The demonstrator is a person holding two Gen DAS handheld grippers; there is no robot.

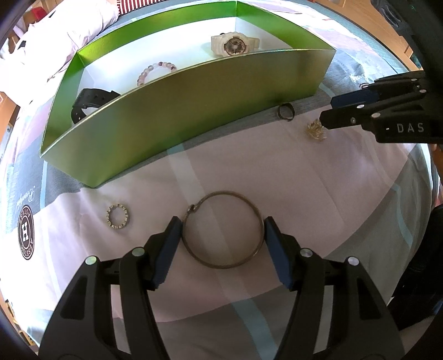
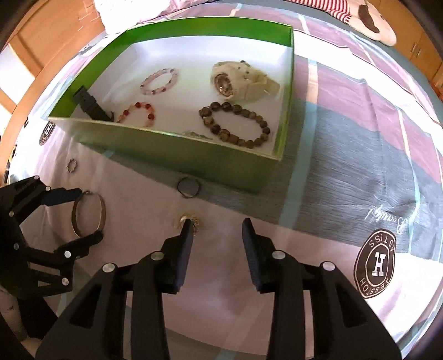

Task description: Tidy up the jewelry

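Left gripper (image 1: pixel 223 229) spread wide, straddling metal bangle (image 1: pixel 223 229) in front of green box (image 1: pixel 193 110), apparently for pickup. Right gripper (image 2: pixel 217 229) open beside gold trinket (image 2: pixel 191 217).

One box (image 2: pixel 193 155), two watches (image 2: pixel 243 80), three bead bracelets (image 2: pixel 235 124), one bangle (image 1: pixel 223 229), three rings (image 1: pixel 118 216).

A bed is covered by a pink, grey and blue patchwork sheet (image 2: pixel 346 144) printed with round logos. Wooden cabinets (image 2: pixel 49 30) are seen behind; a striped pillow (image 2: pixel 332 7) is laid at the far edge.
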